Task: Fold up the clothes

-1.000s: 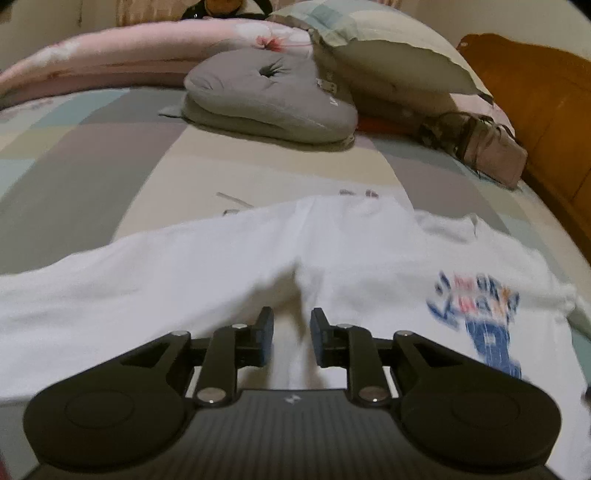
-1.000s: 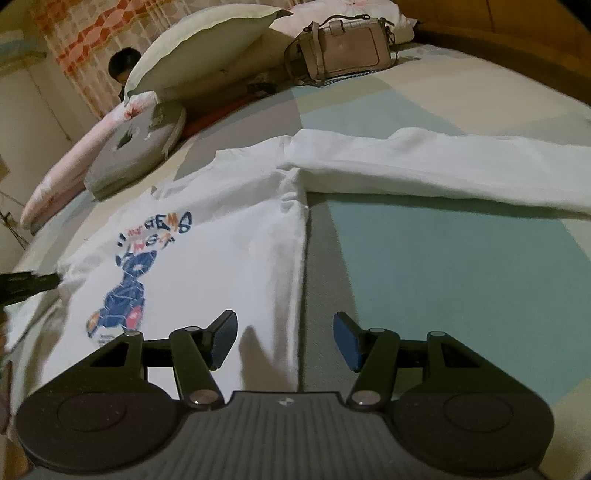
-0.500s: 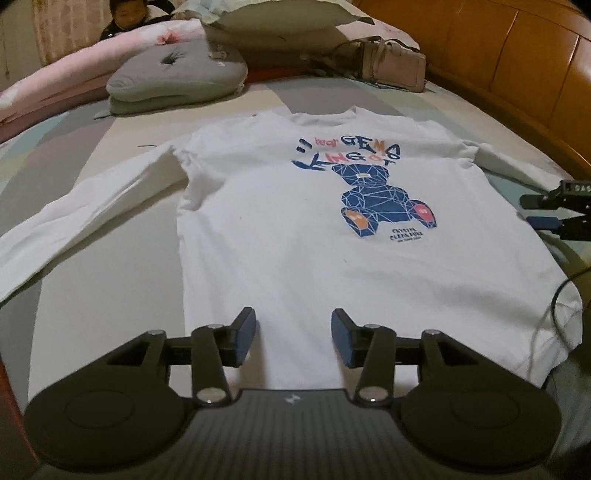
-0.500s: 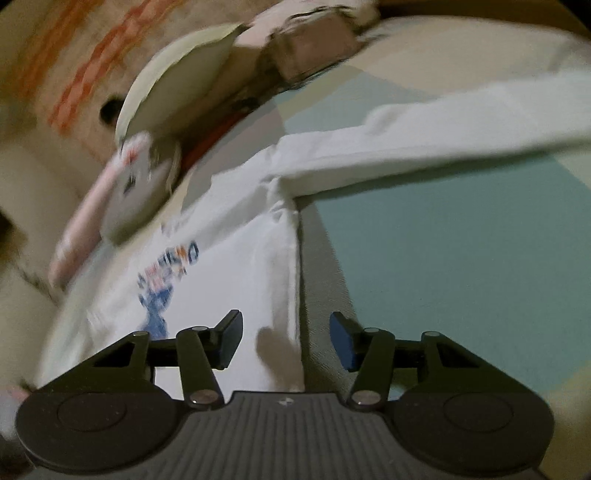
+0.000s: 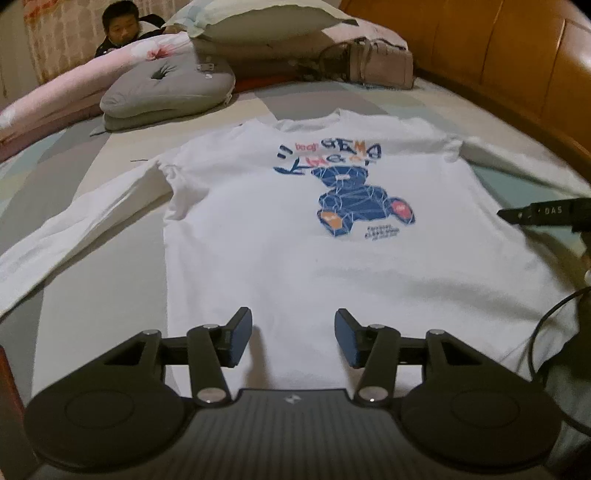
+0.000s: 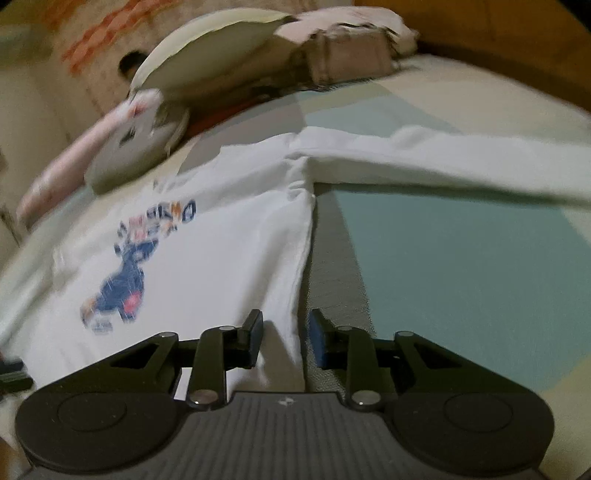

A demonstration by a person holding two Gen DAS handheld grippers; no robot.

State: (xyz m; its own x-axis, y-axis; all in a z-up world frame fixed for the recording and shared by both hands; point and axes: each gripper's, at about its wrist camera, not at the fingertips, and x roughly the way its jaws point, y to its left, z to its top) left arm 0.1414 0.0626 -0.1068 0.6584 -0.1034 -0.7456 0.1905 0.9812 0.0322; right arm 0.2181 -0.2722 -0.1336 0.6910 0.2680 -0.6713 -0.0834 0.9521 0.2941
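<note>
while the white shirt (image 5: pixel 277 240) lies flat, left claw (image 5: pixel 293 338) gapes; right claw (image 6: pixel 286 341) straddles its edge, unclamped.

The left black two-finger tongs (image 5: pixel 293 332) gape wide, level and empty. The right black tongs (image 6: pixel 286 338) stand narrower, jaws apart.

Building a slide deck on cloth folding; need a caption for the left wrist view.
Open left gripper hovering at the hem of a white long-sleeved shirt spread flat, print up, on a bed.

Grey cushion (image 5: pixel 166 88), handbag (image 5: pixel 380 66), pillow (image 5: pixel 258 22) on patchwork bedsheet (image 5: pixel 92 295).
</note>
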